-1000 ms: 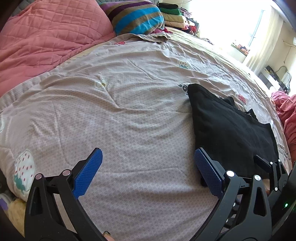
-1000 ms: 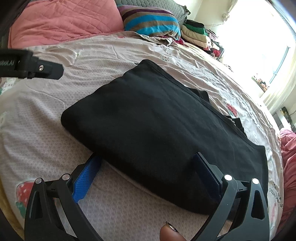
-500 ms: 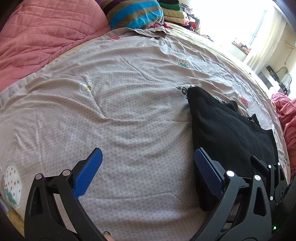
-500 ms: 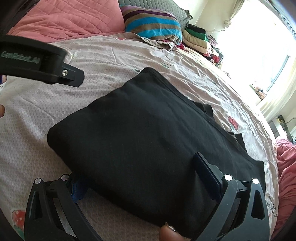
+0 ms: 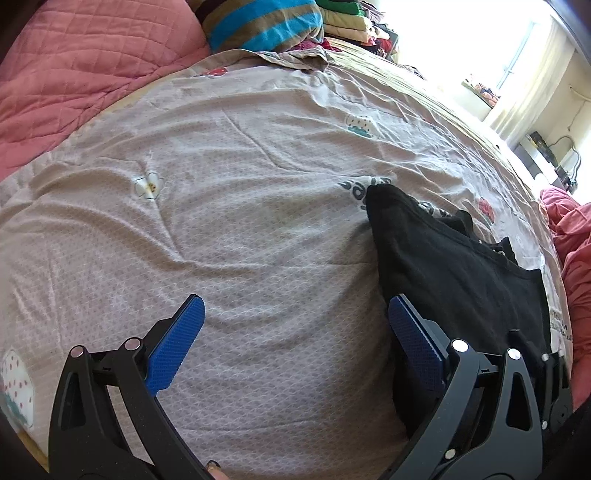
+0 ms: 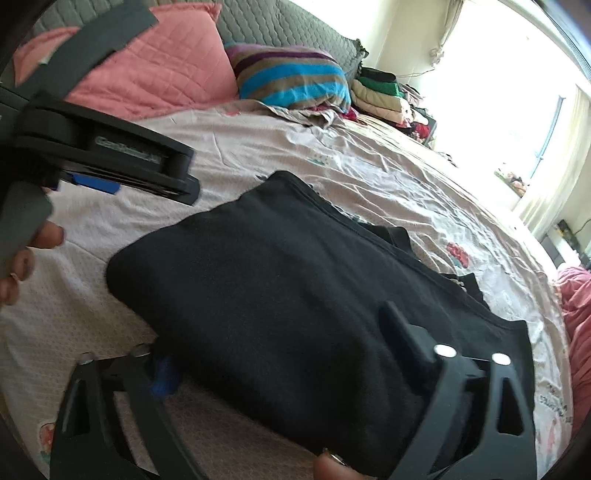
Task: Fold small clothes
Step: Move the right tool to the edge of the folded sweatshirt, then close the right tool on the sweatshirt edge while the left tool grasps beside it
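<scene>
Now right hand-held gripper [image 6: 277, 354] closing astride black garment [image 6: 280, 280].

Black garment [image 6: 280, 295], plain, no print seen. Bedsheet [image 5: 229, 229] pale grey-lilac, fine dotted weave, scattered cartoon prints: white flower yellow centre, red strawberry, teal cloud, dark lettering. Quilt [image 5: 85, 62] salmon pink, diamond stitching. Striped pillow [image 6: 291, 77] blue, olive-brown, purple, pink bands. Headboard [image 6: 288, 33] grey quilted. Folded clothes stack [image 6: 380, 92] green, cream, red; far end washed out, maybe more colours. Left gripper [image 5: 295, 332] black frame, blue textured pads. Right gripper [image 6: 280, 365] black, blue pad.
</scene>
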Available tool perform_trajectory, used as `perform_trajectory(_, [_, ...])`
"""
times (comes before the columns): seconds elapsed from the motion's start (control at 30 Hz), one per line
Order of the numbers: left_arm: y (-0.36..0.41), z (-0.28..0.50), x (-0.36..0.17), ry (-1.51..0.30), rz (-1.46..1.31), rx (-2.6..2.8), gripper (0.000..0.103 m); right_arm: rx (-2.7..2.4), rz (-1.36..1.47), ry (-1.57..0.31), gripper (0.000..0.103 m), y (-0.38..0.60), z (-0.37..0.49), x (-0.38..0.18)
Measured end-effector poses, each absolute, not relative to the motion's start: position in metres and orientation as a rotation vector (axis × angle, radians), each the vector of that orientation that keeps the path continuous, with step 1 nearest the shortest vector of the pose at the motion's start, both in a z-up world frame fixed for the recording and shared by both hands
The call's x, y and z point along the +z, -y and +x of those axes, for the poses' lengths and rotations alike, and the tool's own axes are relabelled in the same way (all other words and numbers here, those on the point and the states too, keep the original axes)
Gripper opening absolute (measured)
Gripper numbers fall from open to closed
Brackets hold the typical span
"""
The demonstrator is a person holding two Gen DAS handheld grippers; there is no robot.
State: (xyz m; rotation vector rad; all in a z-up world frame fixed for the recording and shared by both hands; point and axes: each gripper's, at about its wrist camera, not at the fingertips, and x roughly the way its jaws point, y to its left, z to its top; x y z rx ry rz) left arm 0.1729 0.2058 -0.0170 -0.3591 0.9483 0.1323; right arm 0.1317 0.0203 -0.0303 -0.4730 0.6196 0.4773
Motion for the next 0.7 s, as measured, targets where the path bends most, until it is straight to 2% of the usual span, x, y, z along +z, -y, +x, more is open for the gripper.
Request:
perform_trajectory(0.07, [-0.203, 0.176, -0.015, -0.949, -0.363, 0.121, 0.093, 0.503, -0.462, -0.610, 0.071, -0.019, 0.128, -0.028])
perform_trajectory(0.13, [-0.200, 0.179, -0.013, -0.950, -0.371, 0.105, 0.093, 0.522, -0.465, -0.597, 0.055, -0.020, 0.124, -0.027])
perform_trajectory(0.17, [-0.199, 0.181, -0.012, -0.952, -0.384, 0.091, 0.093, 0.532, -0.468, -0.585, 0.050, -0.020, 0.122, -0.026])
perform_trajectory(0.23, [-0.197, 0.185, -0.011, -0.957, -0.401, 0.077, 0.093, 0.558, -0.469, -0.570, 0.031, -0.021, 0.117, -0.025])
perform_trajectory(0.33, [-0.191, 0.192, -0.010, -0.972, -0.423, 0.054, 0.093, 0.568, -0.475, -0.555, 0.019, -0.022, 0.112, -0.024])
perform_trajectory(0.7, [-0.171, 0.214, -0.022, -1.030, -0.522, -0.046, 0.093, 0.584, -0.400, -0.522, 0.014, -0.006, 0.103, -0.014])
